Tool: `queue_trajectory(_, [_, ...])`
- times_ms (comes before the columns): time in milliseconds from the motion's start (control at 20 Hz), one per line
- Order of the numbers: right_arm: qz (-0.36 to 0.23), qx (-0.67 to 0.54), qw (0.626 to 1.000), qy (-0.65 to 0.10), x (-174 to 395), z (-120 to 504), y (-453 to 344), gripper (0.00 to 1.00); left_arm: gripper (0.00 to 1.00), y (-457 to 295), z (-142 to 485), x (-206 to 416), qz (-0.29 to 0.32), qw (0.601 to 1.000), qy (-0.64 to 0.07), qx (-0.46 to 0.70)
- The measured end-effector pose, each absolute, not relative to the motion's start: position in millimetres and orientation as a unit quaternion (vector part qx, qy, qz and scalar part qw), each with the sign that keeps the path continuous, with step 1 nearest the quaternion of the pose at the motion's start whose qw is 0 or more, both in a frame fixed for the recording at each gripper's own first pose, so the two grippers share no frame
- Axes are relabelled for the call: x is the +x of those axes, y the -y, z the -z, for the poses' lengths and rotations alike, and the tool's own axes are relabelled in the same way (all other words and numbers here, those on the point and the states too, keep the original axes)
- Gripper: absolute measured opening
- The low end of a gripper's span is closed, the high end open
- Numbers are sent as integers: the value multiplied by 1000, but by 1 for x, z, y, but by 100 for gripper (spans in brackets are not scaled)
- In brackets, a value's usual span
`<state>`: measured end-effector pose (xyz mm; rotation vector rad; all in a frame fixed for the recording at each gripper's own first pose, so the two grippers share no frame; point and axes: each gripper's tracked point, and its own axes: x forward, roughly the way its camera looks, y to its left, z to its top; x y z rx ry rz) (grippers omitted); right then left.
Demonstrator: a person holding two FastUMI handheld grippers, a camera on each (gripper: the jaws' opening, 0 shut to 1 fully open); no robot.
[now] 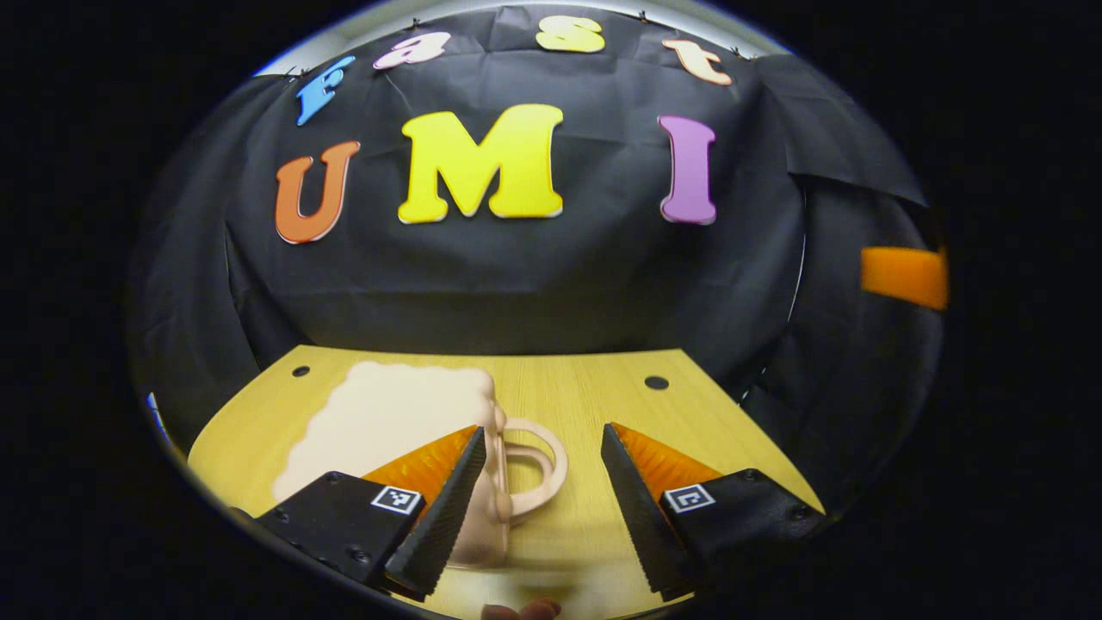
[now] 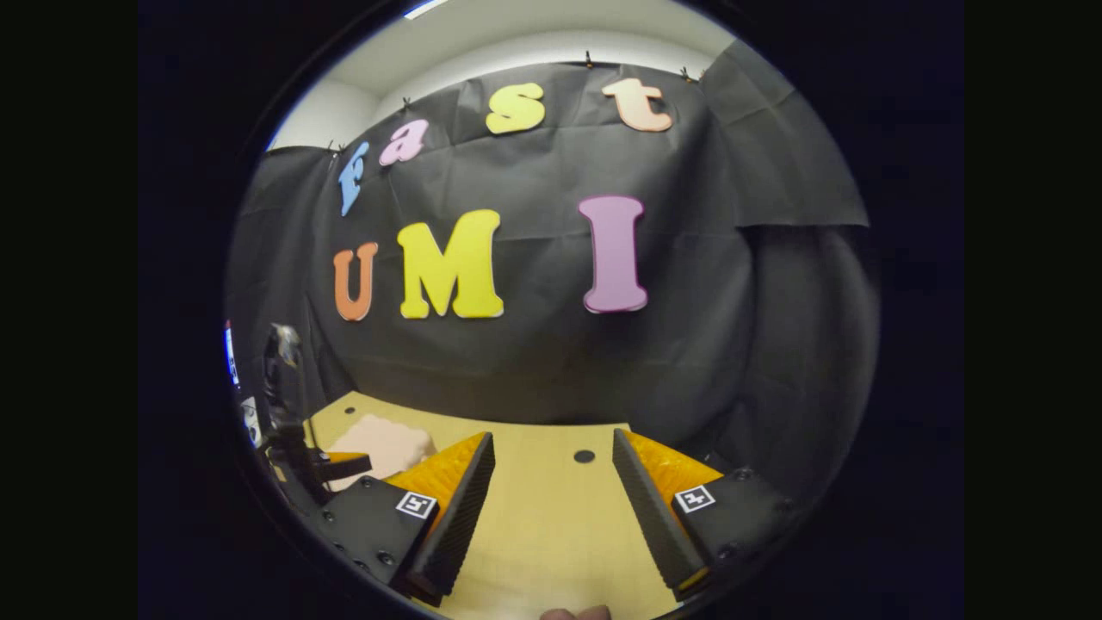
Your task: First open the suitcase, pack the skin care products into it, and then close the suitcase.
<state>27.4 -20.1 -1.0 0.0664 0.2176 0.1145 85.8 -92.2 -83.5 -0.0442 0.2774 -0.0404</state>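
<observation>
**Left gripper poised at suitcase handle**

Left gripper (image 1: 538, 508) hovers, fingers apart, over the wooden table (image 1: 585, 387); the right gripper (image 2: 551, 517) is likewise spread. The pale pink suitcase (image 1: 387, 422) lies closed toward the table's left edge. Its looped handle (image 1: 538, 469) looks slippery: a shallow pinch could slide off.

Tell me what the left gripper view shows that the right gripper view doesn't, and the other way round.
Left gripper view: the suitcase up close, its loop handle between the open left claw's fingers, and an orange strip at right. Right gripper view: the left claw seen from outside at far left, and pale ceiling above the cloth. Both: the closed pink suitcase lying on the wooden table, the black cloth wall, and the right claw open too.
</observation>
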Motion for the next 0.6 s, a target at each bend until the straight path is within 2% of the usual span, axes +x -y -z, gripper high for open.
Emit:
queue_trajectory(100, [-64, 34, 994, -82, 33, -15, 4, 82, 92, 77, 42, 80, 11, 995, -99, -23])
queue_trajectory(250, [-72, 27, 996, -47, 37, -39, -17, 81, 92, 54, -12, 79, -1, 999, -40, -22])
queue_trajectory(300, [-76, 25, 996, -36, 37, -48, -25, 82, 99, 49, -26, 78, -2, 999, -24, -23])
queue_trajectory(350, [-76, 22, 996, -27, 38, -54, -30, 82, 92, 45, -38, 77, -5, 1000, -12, -26])
queue_trajectory(600, [-46, 14, 999, 18, 36, -82, -35, 81, 92, 34, -78, 65, -13, 998, 43, -42])
